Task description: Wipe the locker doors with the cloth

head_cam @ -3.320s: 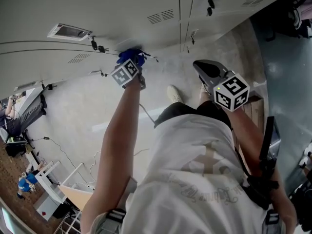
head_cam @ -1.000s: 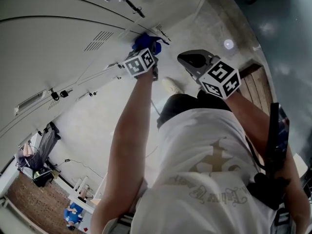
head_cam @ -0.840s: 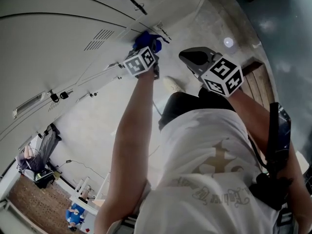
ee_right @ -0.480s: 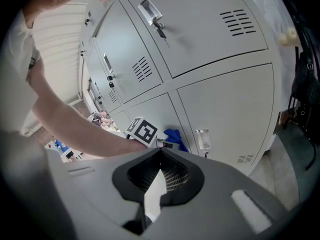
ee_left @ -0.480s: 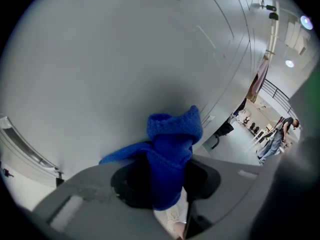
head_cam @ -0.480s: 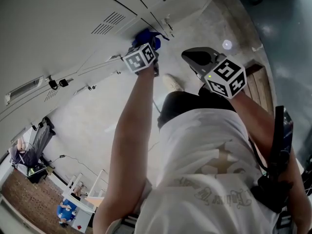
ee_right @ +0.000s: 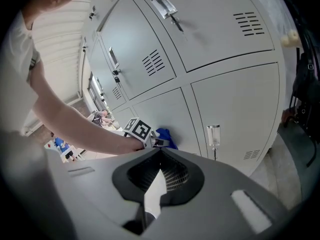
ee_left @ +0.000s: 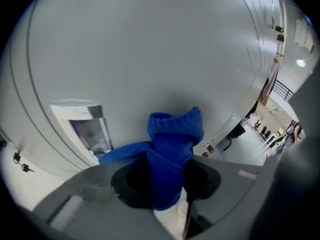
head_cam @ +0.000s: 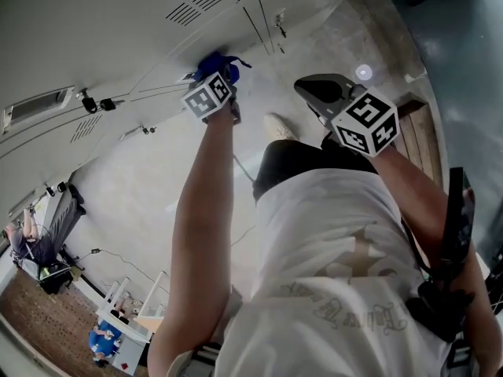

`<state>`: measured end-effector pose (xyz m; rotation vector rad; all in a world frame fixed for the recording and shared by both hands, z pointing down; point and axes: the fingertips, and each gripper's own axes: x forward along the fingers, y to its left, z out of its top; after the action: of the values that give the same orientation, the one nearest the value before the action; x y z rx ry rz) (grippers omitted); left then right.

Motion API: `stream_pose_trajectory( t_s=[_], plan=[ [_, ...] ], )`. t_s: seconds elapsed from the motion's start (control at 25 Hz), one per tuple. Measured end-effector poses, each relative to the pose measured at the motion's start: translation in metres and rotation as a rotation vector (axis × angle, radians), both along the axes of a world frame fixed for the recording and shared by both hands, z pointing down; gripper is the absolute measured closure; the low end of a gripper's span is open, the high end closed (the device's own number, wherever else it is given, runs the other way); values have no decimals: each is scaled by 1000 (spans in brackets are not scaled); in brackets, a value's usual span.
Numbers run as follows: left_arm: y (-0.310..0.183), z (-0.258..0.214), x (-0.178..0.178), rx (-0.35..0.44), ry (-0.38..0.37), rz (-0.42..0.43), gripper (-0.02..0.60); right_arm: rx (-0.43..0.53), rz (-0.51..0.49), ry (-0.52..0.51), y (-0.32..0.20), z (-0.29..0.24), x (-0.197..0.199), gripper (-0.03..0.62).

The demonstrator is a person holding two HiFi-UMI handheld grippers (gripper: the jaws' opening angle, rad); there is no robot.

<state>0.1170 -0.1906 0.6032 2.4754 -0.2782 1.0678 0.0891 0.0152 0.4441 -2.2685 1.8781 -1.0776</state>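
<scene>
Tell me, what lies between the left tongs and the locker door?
The blue cloth, clamped in the left tongs, fills that stretch and seems to touch the locker door; the left gripper view shows it.

Cloth (ee_left: 172, 154) was solid blue; locker doors (ee_left: 150, 44) plain pale grey. Left gripper (head_cam: 222, 73) and right gripper (head_cam: 308, 89) carried black-and-white square-patterned cubes. Shirt (head_cam: 330, 234) was white, faint tan print.
</scene>
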Motion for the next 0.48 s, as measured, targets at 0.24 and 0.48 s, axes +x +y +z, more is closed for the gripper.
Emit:
stream_pose_trajectory(
  t_s=[0.24,0.48],
  plan=[
    [-25,-3,-22,13,-1,-40,448,3,12,0,-9,2,-19,588],
    [-53,-2,-51,28,-16,-80,448,17,10,-4,-21,2,-40,587]
  ],
)
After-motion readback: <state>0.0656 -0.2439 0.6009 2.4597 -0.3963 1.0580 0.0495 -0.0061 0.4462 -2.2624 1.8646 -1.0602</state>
